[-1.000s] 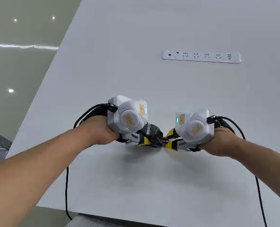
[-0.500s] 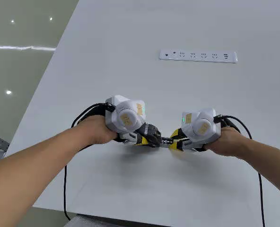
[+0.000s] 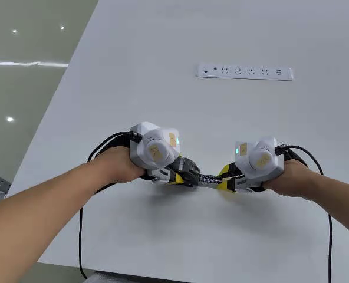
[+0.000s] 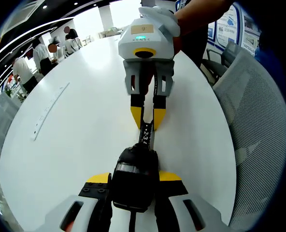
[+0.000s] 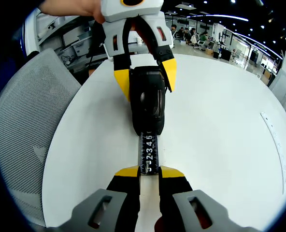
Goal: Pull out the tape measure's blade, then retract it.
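Tape measure: the black, blocky plastic tape measure case (image 5: 148,104) sits low over the white tabletop (image 3: 163,88), near its front edge, between the 2 hand-held grippers; I cannot tell whether it touches the top.
Blade: a short run of black steel blade with white digits (image 5: 149,154) bridges the gap; 2, 3, 4 and 5 are readable in the right gripper view.
Left gripper: the white, yellow-tipped left gripper (image 4: 135,177) has its jaws closed against the 2 flanks of the case.
Right gripper: the matching right gripper (image 5: 149,172) has its jaws pinched almost together on the blade's free end.
Stage: the pull-out looks barely begun, with most of the blade inside.
Risk 1: the pinch is on a thin, slick strip; if it slips, the spring would likely snap the blade home.
Risk 2: pulling off the line of the case mouth could twist or kink the blade.
Risk 3: rising tension could turn the case between the left jaws.
Risk 4: releasing all at once on the retract would slam the hook into the case.
Surroundings: a white power strip (image 3: 245,72) lies well apart, out of harm's way.
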A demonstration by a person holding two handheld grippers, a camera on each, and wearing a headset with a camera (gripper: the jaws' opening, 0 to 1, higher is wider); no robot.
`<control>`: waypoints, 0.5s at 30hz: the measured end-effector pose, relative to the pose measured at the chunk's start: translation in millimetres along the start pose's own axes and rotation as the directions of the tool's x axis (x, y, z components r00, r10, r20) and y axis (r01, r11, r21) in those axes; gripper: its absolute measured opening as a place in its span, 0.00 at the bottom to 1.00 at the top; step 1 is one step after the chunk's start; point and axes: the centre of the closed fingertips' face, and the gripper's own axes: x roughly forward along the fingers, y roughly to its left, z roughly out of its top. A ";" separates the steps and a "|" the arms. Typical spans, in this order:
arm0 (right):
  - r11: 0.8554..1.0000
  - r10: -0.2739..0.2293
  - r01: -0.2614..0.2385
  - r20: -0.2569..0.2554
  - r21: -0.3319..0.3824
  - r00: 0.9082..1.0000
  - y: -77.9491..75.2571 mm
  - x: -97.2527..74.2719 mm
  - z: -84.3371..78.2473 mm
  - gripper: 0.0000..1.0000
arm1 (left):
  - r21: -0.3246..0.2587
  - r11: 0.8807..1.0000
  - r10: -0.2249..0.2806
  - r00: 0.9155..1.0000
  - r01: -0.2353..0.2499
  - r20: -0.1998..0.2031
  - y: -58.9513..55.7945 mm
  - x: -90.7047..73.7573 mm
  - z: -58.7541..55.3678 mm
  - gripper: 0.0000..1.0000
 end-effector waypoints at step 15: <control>1.000 0.002 -0.002 -0.019 0.020 1.000 -2.5 -19.4 -23.2 0.10 | -0.002 1.000 -0.003 1.000 0.003 0.004 0.0 0.5 -0.1 0.30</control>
